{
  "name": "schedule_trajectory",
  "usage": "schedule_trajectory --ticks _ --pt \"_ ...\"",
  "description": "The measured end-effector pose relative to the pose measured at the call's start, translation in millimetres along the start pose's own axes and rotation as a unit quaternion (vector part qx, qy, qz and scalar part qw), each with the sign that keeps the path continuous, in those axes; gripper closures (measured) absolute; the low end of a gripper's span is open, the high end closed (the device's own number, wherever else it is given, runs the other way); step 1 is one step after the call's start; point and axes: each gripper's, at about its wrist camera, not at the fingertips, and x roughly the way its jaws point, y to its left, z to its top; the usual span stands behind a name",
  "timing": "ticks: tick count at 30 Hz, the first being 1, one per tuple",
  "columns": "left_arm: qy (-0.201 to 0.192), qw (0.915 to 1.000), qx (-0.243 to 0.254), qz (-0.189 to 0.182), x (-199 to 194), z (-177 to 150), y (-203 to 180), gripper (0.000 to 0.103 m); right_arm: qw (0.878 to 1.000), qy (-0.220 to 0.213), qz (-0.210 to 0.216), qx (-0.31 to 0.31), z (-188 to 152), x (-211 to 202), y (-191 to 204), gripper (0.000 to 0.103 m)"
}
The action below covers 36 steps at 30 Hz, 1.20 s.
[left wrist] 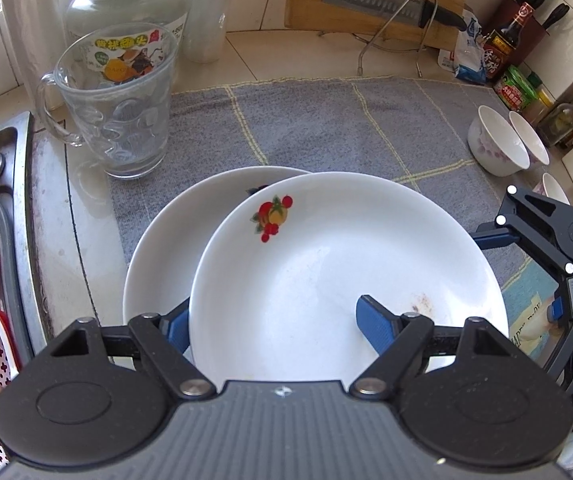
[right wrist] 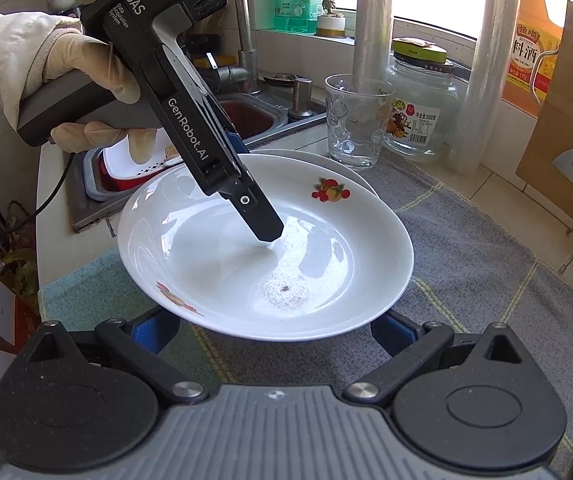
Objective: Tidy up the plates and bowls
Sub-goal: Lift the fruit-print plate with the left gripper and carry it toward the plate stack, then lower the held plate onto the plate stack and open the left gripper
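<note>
Left wrist view: left hand-held gripper (left wrist: 274, 326) clamps the near rim of the top plate (left wrist: 338, 264), which overlaps a second plate (left wrist: 166, 248) on the desk's grey cloth (left wrist: 326, 120). Right hand-held gripper (right wrist: 274, 330) open, empty.

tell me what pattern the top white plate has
Red and orange fruit motifs on the round white ceramic plate; right wrist view is clearest.
</note>
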Motion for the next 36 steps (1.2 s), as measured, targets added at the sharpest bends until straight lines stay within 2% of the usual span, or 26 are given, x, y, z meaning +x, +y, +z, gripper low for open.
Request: schedule_trajectory --ticks 18,30,36 --pt "0.044 0.9984 -0.004 0.036 2 -2 3 0.021 1.000 -0.009 0.026 -0.013 0 3 -6 0.000" --pt "0.029 0.9983 -0.037 0.035 -20 -14 7 0.020 0.999 -0.011 0.043 -0.009 1 8 -14 0.000" --pt "0.018 0.9979 -0.047 0.039 -27 -19 5 0.019 0.998 -0.023 0.043 -0.035 5 8 -6 0.000"
